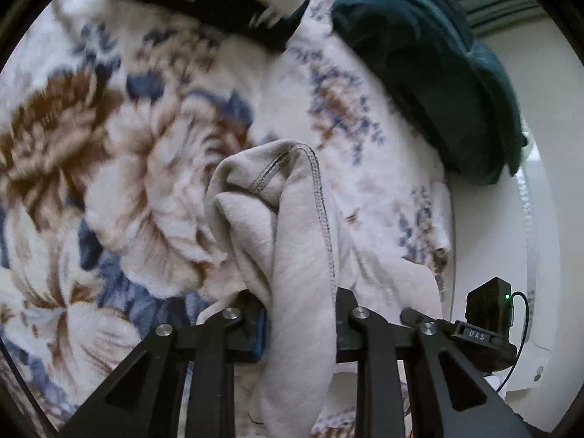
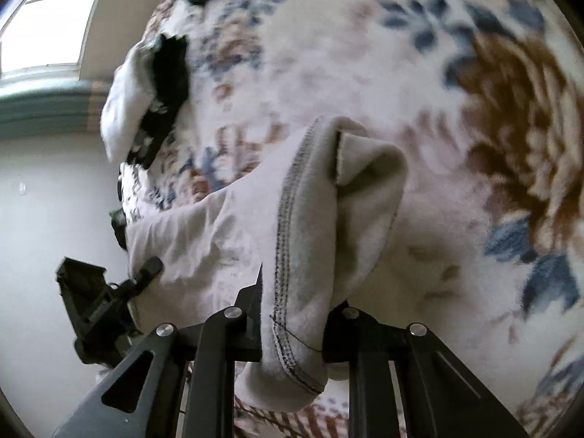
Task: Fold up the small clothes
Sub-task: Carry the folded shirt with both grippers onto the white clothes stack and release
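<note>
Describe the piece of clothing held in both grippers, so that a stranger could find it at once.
Start at the big fleece blanket with brown and blue flowers. On it lies the pale beige garment, one edge clamped in each gripper. Unlike the dark teal cloth and the black-and-white piece further off, it is plain, with dark stitched hems.

Pale garment [image 1: 292, 255] bunches between jaws, pads hidden. Floral blanket [image 1: 127, 146] motion-blurred. Dark green cloth [image 1: 419, 54] cut off at 12 o'clock.
</note>
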`<state>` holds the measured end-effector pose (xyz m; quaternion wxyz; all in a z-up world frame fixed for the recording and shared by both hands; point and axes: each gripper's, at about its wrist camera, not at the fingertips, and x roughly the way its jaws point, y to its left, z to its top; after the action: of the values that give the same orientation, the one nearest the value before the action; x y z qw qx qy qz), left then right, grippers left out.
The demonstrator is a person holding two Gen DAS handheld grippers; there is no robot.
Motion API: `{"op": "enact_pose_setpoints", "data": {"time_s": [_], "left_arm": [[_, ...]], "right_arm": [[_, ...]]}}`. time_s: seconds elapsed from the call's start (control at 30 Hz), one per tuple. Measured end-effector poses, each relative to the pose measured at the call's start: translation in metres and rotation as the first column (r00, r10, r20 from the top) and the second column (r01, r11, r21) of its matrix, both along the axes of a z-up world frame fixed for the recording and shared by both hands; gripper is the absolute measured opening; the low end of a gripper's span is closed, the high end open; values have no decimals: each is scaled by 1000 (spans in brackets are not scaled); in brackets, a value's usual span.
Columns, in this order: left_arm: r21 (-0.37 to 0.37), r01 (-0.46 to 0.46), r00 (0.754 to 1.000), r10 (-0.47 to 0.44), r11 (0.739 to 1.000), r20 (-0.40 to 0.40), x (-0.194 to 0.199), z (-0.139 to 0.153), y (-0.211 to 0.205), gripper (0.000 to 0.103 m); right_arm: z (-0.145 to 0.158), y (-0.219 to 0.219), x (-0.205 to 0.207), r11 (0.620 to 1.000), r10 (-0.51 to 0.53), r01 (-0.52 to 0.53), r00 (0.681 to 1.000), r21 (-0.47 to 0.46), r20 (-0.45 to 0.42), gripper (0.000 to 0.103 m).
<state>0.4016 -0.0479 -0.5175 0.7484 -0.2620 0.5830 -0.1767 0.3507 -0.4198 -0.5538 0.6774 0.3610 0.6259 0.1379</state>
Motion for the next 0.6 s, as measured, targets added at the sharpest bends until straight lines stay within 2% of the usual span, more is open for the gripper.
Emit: {"op": "enact_pose_setpoints", "data": {"time_s": [0.13, 0.23, 0.33, 0.43, 0.53, 0.6], "left_arm": [[-42, 7, 999, -5, 999, 52, 19, 50, 14, 21], [-54, 13, 993, -7, 998, 115, 51, 92, 34, 21], [-56, 11, 983, -1, 998, 184, 98, 133, 66, 21], [-38, 7, 968, 2, 999, 252, 165, 169, 106, 21], [-9, -17, 960, 19, 1000, 279, 237, 181, 145, 21], [14, -30, 957, 24, 999, 290, 282, 179, 164, 21]], "right_arm": [[62, 17, 18, 999, 21, -19, 998, -28, 57, 21], [101, 36, 43, 999, 24, -20, 995, -42, 101, 20], [146, 71, 90, 999, 23, -17, 986, -39, 163, 20], [182, 116, 147, 999, 37, -27, 972, -44, 232, 20], [199, 162, 207, 998, 44, -32, 959, -47, 280, 20], [198, 195, 261, 999, 34, -26, 955, -30, 295, 20]]}}
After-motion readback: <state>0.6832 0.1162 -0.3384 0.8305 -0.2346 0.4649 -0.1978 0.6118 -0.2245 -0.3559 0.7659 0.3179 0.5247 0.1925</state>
